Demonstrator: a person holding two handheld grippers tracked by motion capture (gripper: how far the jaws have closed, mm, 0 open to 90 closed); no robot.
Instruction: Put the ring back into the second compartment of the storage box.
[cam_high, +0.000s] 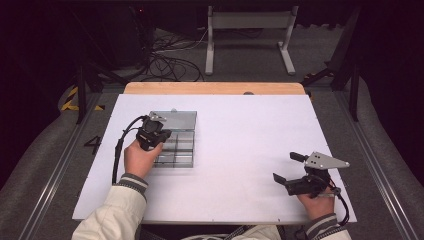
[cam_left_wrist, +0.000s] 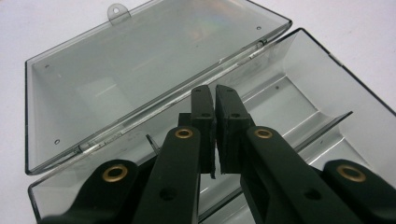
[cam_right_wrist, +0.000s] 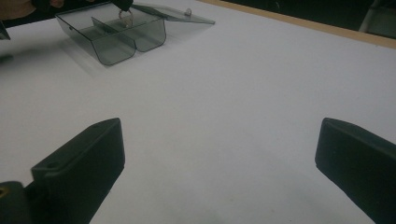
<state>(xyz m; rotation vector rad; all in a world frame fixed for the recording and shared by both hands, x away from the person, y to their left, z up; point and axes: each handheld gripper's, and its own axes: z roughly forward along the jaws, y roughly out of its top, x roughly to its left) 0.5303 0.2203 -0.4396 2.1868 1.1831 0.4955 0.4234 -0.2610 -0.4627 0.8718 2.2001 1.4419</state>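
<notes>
The box (cam_high: 175, 145), a smoky clear plastic case with dividers, lies on the left half of the white table (cam_high: 240, 150), just ahead of the person's left hand (cam_high: 140, 157). Its long axis runs away from the person, toward the table's far edge, and its lid (cam_high: 175, 119) is thrown fully open and lies flat on the far side, so the open tray faces up. In the left gripper view the lid (cam_left_wrist: 140, 70) lies beyond the hinge with its small tab at the far rim, and the tray (cam_left_wrist: 299, 107) spreads under the jaws, one divider crossing at the right. The left gripper (cam_left_wrist: 215, 100) points down into the tray with its jaws pressed together (only a thin slit shows between the pads), and whether anything is caught there I cannot tell. The right gripper (cam_high: 289, 167) rests at the near right of the table, well apart from the box, jaws spread wide over bare tabletop. From its own view the box (cam_right_wrist: 116, 35) sits far off at the upper left.
</notes>
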